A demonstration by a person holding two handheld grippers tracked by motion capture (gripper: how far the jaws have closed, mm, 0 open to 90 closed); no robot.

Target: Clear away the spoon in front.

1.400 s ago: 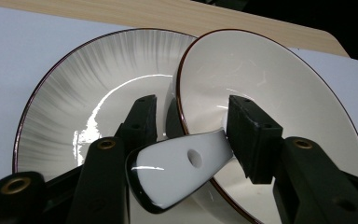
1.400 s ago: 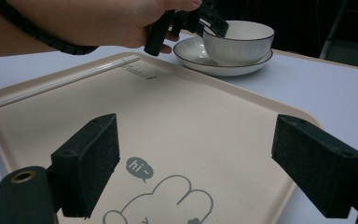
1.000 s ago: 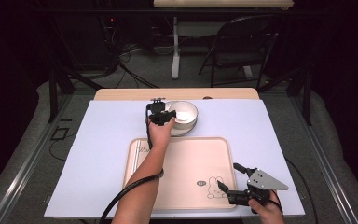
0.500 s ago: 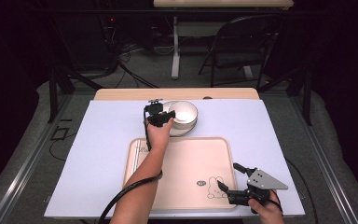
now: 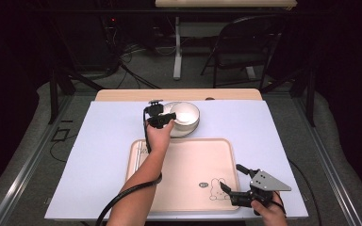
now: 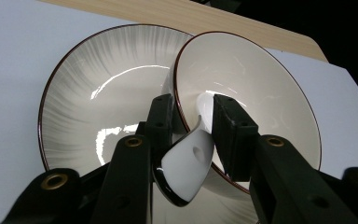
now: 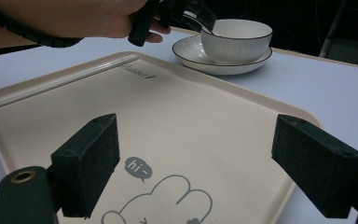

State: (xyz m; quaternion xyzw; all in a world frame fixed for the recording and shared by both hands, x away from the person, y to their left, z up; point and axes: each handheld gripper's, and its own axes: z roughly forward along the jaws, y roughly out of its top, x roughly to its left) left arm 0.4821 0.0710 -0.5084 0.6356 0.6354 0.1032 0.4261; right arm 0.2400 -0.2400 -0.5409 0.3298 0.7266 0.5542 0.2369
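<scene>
Gripping a white spoon (image 6: 186, 163) at the bowl's (image 6: 256, 93) rim, left gripper (image 5: 162, 118) has just been closing.
Bowl sits on the plate (image 6: 98, 102), beyond the tray (image 5: 188, 188); right gripper (image 5: 233, 190) hovers over tray's near corner, jaws spread, empty.

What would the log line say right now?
left gripper: jaws just closing around spoon handle | spoon in bowl on plate | right gripper: open over tray
</scene>
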